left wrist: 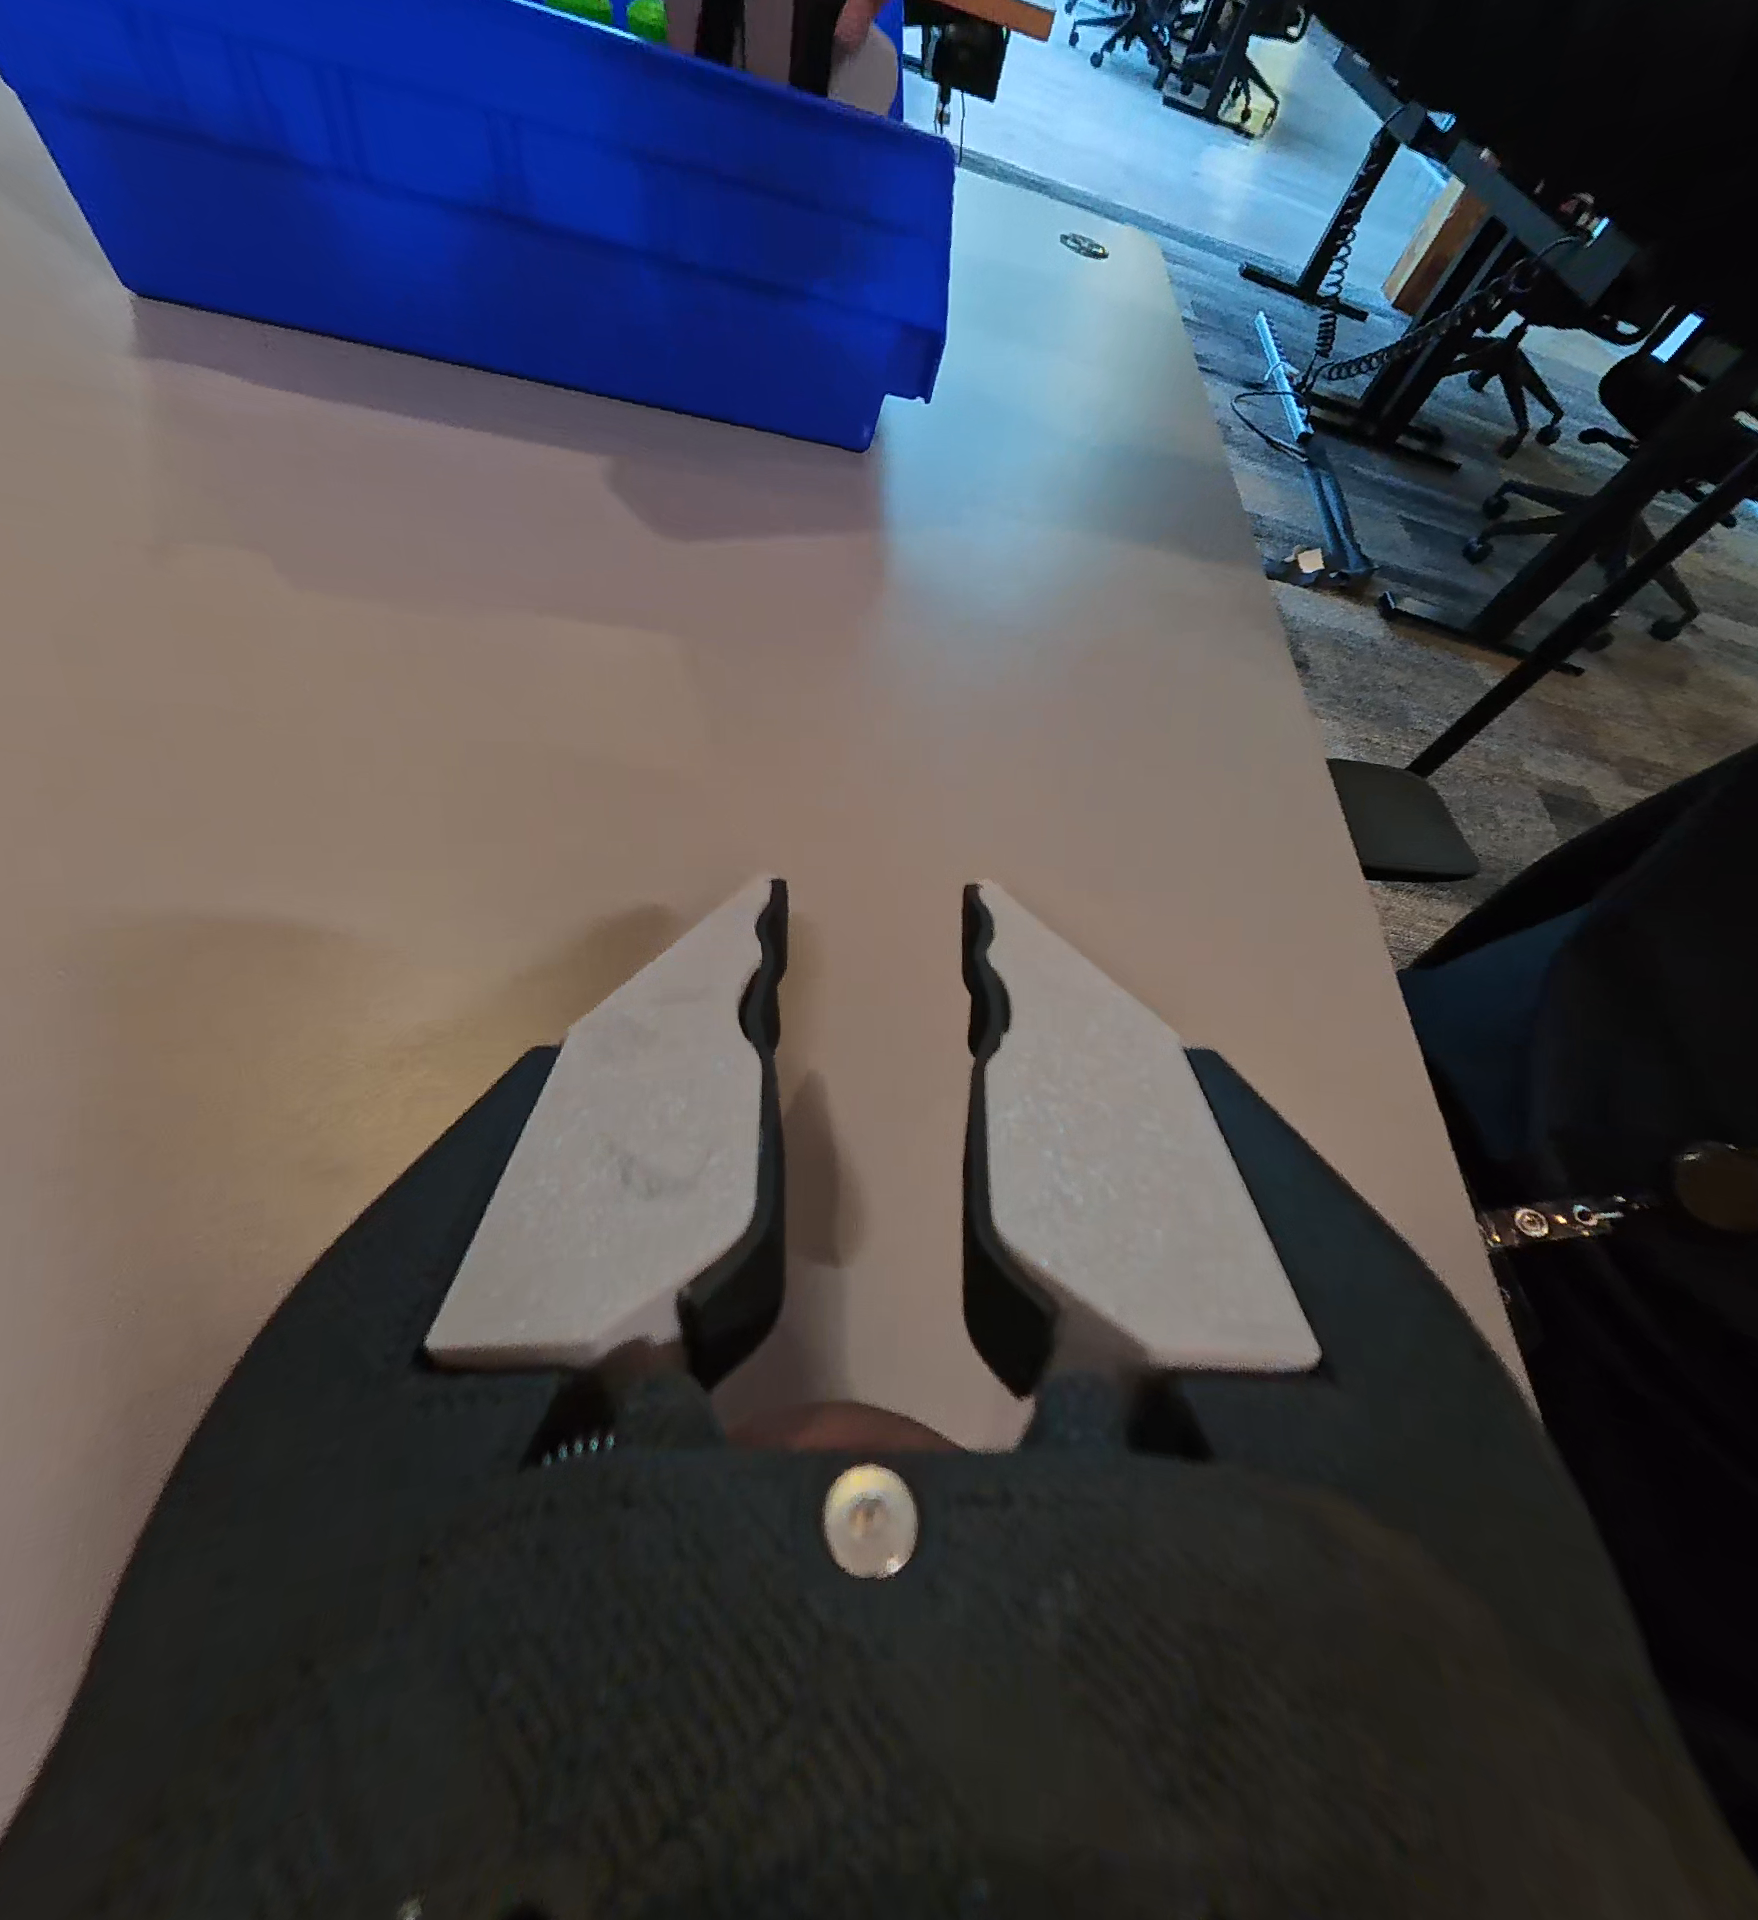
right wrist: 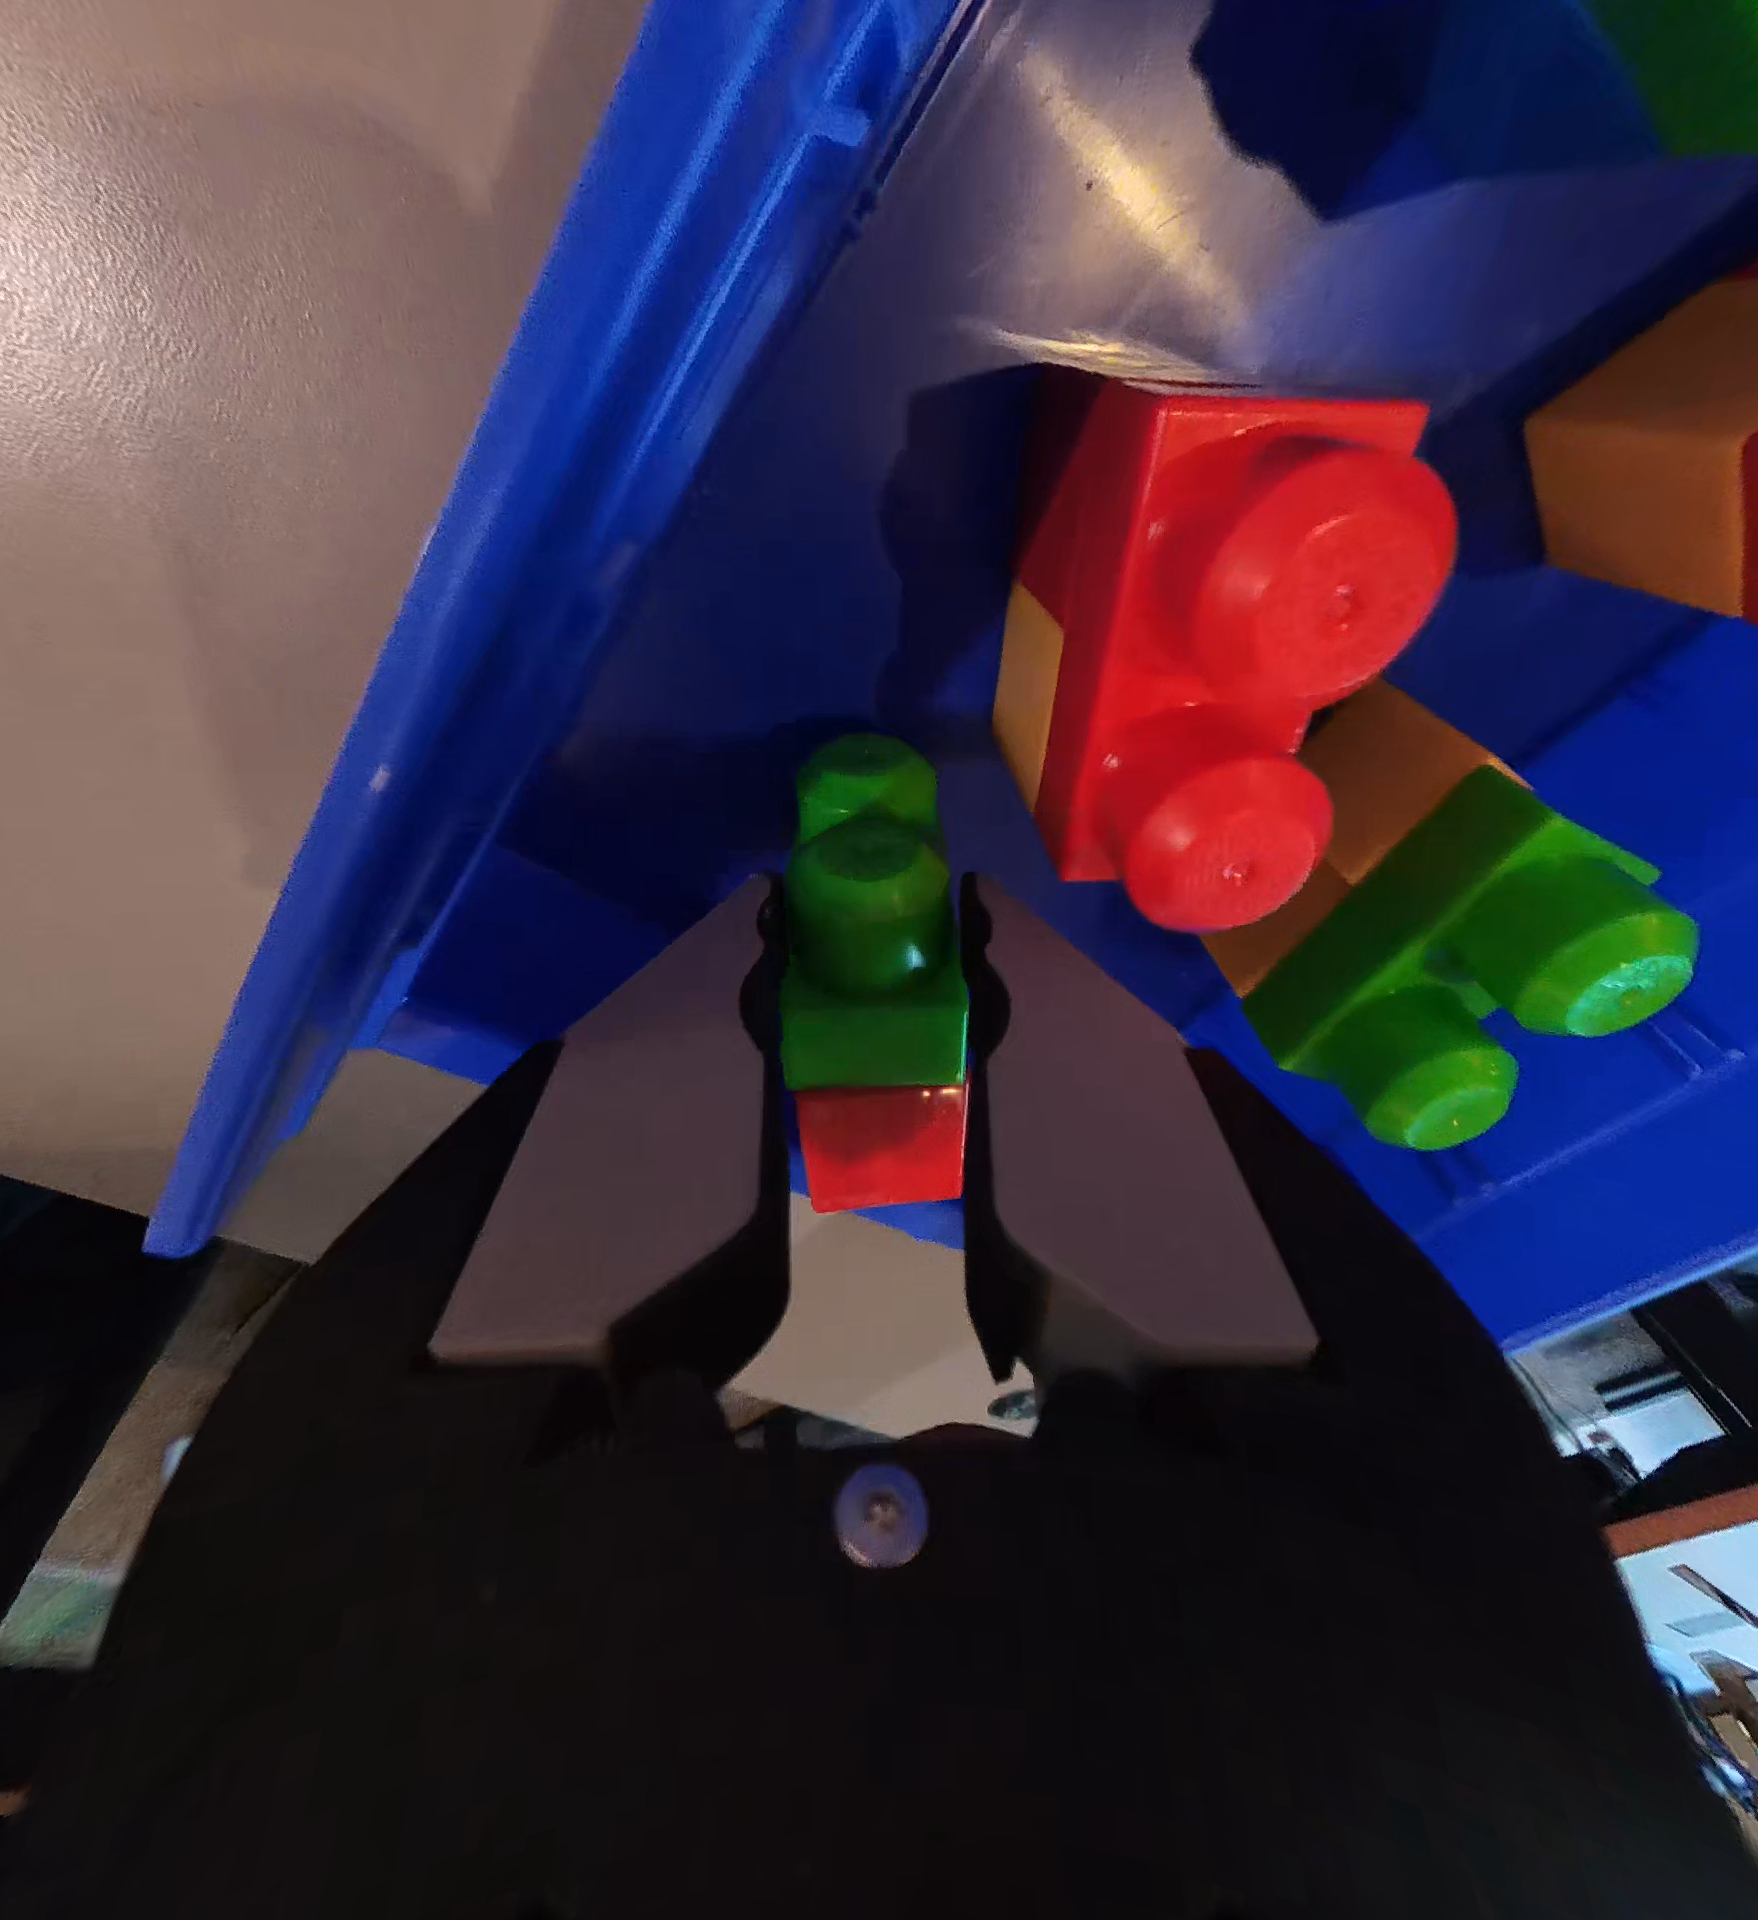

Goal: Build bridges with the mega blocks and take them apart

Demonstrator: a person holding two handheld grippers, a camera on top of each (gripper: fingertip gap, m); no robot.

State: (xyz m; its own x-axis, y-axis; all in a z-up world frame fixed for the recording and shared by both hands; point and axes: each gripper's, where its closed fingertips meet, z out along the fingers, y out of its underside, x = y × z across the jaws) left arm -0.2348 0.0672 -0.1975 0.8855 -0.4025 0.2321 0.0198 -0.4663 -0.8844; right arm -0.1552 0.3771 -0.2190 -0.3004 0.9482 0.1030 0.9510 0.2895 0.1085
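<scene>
My right gripper (right wrist: 870,883) is shut on a small stack of a green block (right wrist: 873,977) on a red block (right wrist: 880,1143), held over the near corner of the blue bin (right wrist: 584,499). Inside the bin lie a red two-stud block (right wrist: 1228,644) on an orange piece, a green two-stud block (right wrist: 1457,977), and an orange-and-red block (right wrist: 1685,488). My left gripper (left wrist: 873,894) is open and empty, low over the bare table (left wrist: 439,727). The blue bin (left wrist: 501,229) stands ahead of it at the far left, with green studs (left wrist: 646,16) showing over its rim.
The table's right edge (left wrist: 1301,665) runs close beside my left gripper. Beyond it is carpeted floor with desk legs (left wrist: 1477,416) and office chairs (left wrist: 1519,384). A person's dark sleeve (left wrist: 1633,1039) is at the right. Another green block (right wrist: 1727,73) sits at the bin's far corner. There is about 35 cm between the tips of the two grippers.
</scene>
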